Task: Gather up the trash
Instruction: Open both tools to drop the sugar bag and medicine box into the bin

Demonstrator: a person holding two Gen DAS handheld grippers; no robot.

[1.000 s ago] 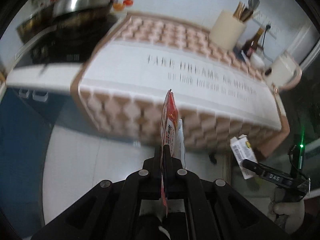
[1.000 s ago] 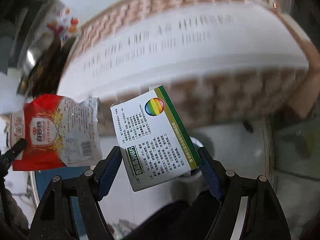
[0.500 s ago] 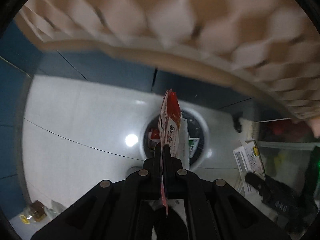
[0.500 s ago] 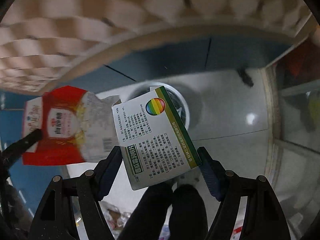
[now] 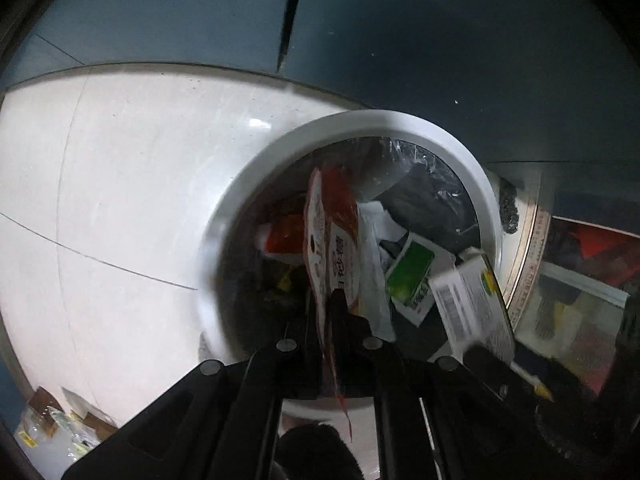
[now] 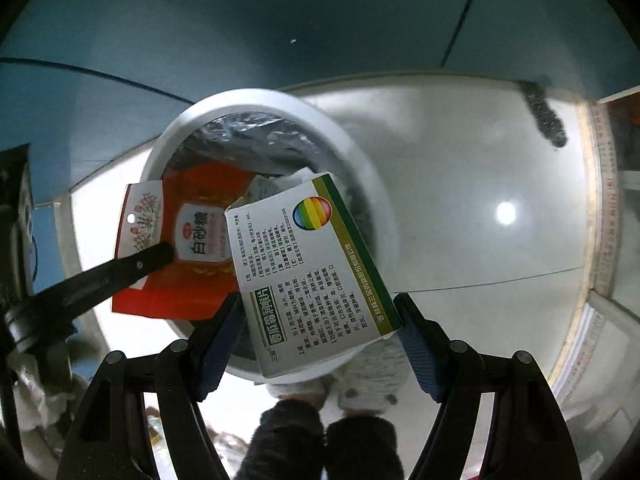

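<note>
Two grippers were over a round white trash bin [image 5: 280, 152] standing on a glossy white tiled floor [image 5: 120, 184]. Left gripper [image 5: 326, 312]: fingers pressed together on the lower edge of a red-and-white sugar packet [image 5: 332, 240], which stood edge-on above the bin mouth. Right gripper [image 6: 320, 320]: blue-padded fingers [image 6: 218, 340] spread wide against the side edges of a white medicine box [image 6: 312, 272] with a green stripe and rainbow disc, held tilted over the bin's near rim. Bin carried a dark crinkled liner [image 6: 248, 136] and already contained a green-and-white carton [image 5: 412, 276] plus crumpled white paper [image 5: 380, 220]. Dark blue cabinet panels [image 5: 400, 40] rose directly behind the bin, a vertical seam between them. A ceiling light glared off the floor tiles [image 6: 506, 213]. Some packaging lay on the floor at the lower left [image 5: 52, 420], too blurred to identify.
</note>
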